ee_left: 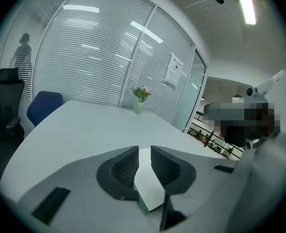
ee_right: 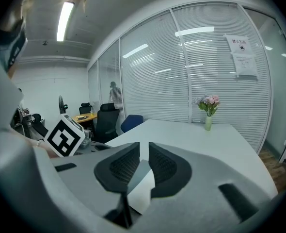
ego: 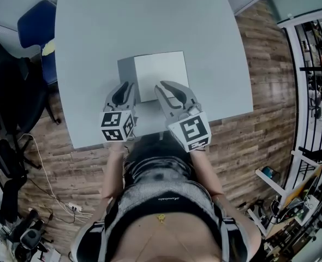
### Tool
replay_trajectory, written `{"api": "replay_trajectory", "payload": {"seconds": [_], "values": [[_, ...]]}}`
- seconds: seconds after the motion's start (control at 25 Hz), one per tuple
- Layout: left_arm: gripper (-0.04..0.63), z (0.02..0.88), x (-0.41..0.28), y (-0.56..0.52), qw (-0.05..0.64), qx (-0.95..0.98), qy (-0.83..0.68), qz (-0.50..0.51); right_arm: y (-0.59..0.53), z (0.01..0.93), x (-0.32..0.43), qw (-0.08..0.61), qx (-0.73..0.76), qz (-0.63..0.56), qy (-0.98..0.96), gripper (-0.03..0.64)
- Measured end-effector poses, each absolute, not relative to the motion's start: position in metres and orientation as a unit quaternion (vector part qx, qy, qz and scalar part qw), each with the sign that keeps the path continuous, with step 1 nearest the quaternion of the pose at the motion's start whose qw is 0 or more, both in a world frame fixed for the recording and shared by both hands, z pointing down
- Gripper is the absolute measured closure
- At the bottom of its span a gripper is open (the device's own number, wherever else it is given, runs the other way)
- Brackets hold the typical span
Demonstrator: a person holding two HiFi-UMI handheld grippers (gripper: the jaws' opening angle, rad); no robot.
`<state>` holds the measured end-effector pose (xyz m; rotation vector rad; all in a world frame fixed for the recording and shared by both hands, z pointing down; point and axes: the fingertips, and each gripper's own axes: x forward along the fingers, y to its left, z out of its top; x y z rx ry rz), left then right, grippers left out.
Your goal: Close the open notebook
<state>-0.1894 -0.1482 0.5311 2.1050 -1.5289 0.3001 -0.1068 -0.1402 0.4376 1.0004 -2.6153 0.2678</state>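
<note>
Head view: the notebook (ego: 161, 72) lies open on the counter (ego: 150, 21), close to the near edge. The left tool (ego: 127, 86) and right tool (ego: 166, 85) sit at its near side, jaws slightly apart, gripping nothing.

Large pale grey table (ego: 150, 15) on a wood-plank floor (ego: 259, 141); blue chair (ego: 35, 26) at its far left corner, black chair (ee_left: 7, 96) beside that, cables (ego: 46, 187) trailing on the floor, black railing (ego: 314, 91) at right. Curved glass wall (ee_right: 191, 72) with white blinds runs behind the table, a paper notice (ee_right: 243, 57) stuck on it, and a vase of pink flowers (ee_right: 208, 113) stands at the table's far end. Ceiling strip light (ee_right: 64, 21) lit.
</note>
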Motion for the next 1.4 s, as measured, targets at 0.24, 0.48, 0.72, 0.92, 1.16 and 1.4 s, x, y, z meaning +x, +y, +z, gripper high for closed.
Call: {"api": "replay_trajectory", "payload": {"seconds": [0.24,0.48,0.72,0.92,1.16,1.4], "values": [[0.526,0.552,-0.199,-0.146,0.275,0.763,-0.572,0.121,-0.138,0.443,-0.108,0.174,0.346,0.099,-0.917,0.56],[0.526,0.582,-0.212,-0.141,0.297,0.748,-0.576,0.142,-0.135,0.447,-0.105,0.185,0.344,0.106,-0.914,0.56],[0.526,0.608,-0.218,-0.135,0.339,0.731,-0.576,0.138,-0.137,0.448,-0.098,0.187,0.35,0.106,-0.912,0.561],[0.526,0.629,-0.227,-0.128,0.358,0.714,-0.58,0.159,-0.138,0.447,-0.098,0.184,0.349,0.106,-0.913,0.563],[0.526,0.653,-0.234,-0.12,0.378,0.7,-0.579,0.182,-0.138,0.45,-0.094,0.194,0.351,0.116,-0.909,0.565],[0.526,0.671,-0.239,-0.116,0.402,0.685,-0.576,0.193,-0.137,0.45,-0.089,0.197,0.355,0.12,-0.906,0.572]]}}
